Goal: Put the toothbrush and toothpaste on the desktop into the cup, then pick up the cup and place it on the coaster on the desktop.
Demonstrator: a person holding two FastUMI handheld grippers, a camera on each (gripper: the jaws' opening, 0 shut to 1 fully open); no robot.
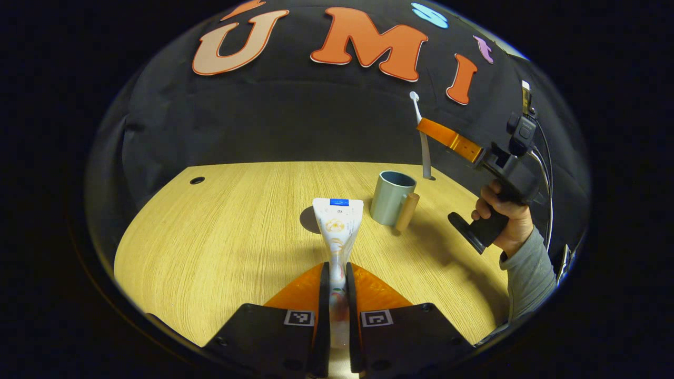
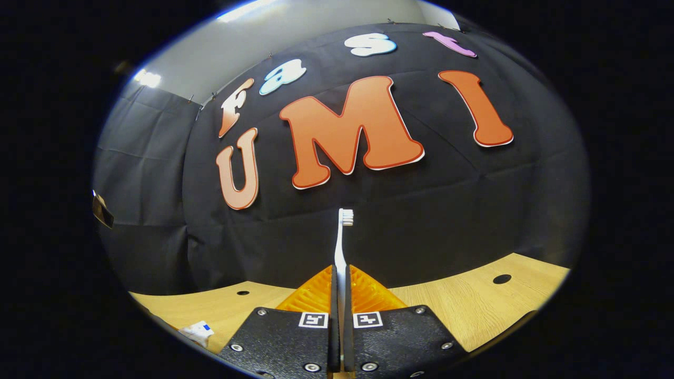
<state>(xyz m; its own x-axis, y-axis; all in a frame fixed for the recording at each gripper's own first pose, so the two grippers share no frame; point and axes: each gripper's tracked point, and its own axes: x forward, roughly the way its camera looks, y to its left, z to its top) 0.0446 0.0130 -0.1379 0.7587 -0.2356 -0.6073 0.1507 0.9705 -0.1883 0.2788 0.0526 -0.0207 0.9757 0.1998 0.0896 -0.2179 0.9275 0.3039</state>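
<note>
My left gripper (image 1: 337, 276) is shut on a white toothpaste tube (image 1: 337, 226), held above the wooden desktop with its flat blue-marked end pointing away. Beyond it to the right stands a grey-blue cup (image 1: 392, 197) with a wooden handle, upright and open. A dark round coaster (image 1: 310, 220) lies on the desktop behind the tube, mostly hidden. My right gripper (image 2: 340, 287) is shut on a white toothbrush (image 2: 342, 247), bristles up. In the left gripper view the right gripper (image 1: 429, 130) holds the toothbrush (image 1: 420, 131) upright above and behind the cup, a hand (image 1: 503, 221) on its grip.
The wooden desktop (image 1: 221, 237) has small round holes near its far edge (image 1: 197, 180) (image 2: 501, 278). The black cloth wall rises close behind it. A corner of the toothpaste tube (image 2: 197, 331) appears at the lower left of the right gripper view.
</note>
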